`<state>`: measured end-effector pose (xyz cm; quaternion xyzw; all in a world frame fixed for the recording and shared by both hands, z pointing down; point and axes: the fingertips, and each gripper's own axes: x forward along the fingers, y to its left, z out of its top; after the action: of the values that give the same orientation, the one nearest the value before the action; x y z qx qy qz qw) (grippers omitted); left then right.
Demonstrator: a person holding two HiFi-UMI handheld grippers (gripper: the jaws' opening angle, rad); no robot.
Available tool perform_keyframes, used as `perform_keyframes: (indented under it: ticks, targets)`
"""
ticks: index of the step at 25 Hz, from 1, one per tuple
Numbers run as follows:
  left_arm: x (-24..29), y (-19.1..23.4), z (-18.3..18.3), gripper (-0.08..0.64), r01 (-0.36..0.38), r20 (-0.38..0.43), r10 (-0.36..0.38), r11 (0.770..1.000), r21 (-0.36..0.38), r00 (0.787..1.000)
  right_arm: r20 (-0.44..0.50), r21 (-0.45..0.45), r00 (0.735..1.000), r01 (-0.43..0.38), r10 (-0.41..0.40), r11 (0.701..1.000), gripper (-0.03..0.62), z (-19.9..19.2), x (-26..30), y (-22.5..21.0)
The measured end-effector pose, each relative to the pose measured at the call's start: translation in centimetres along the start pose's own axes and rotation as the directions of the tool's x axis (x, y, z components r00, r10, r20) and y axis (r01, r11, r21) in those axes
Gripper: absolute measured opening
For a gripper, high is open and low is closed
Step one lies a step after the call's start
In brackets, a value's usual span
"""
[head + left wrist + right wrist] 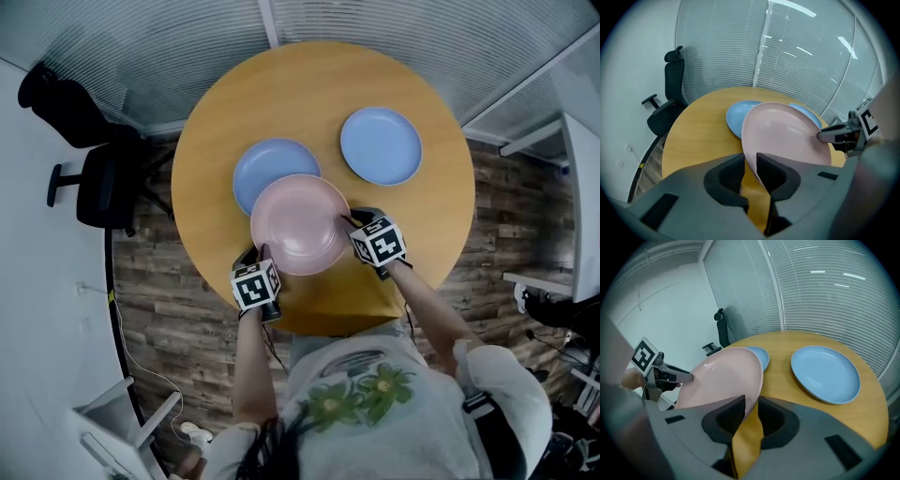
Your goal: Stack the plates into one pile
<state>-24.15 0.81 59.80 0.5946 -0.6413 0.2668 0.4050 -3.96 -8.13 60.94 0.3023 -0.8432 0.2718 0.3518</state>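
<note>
While left gripper (261, 249) and right gripper (349, 223) clamp opposite rims — pink plate (300, 223) overlaps nearer blue plate (267, 167).

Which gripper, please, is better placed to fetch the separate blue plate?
Likely the right gripper: that round blue plate lies on its side, though it and the left gripper clamp the round pink plate.

No words, brand names or numbers are being shown legibly on anything in view. Only black-and-white square coded markers are being displayed: one set on the left cube (256, 286), borne by the left gripper (261, 253), another on the right cube (379, 242), borne by the right gripper (349, 223).
</note>
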Motion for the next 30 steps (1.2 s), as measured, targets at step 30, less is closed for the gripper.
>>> perform_keyframes:
  ticks: [30]
  targets:
    - [10.5,7.7,10.9,0.094,-0.079,-0.006,0.079,0.997,0.020,0.997,0.001,-0.102,0.997,0.083,-0.083,0.991,0.104,11.2,12.3,-3.5]
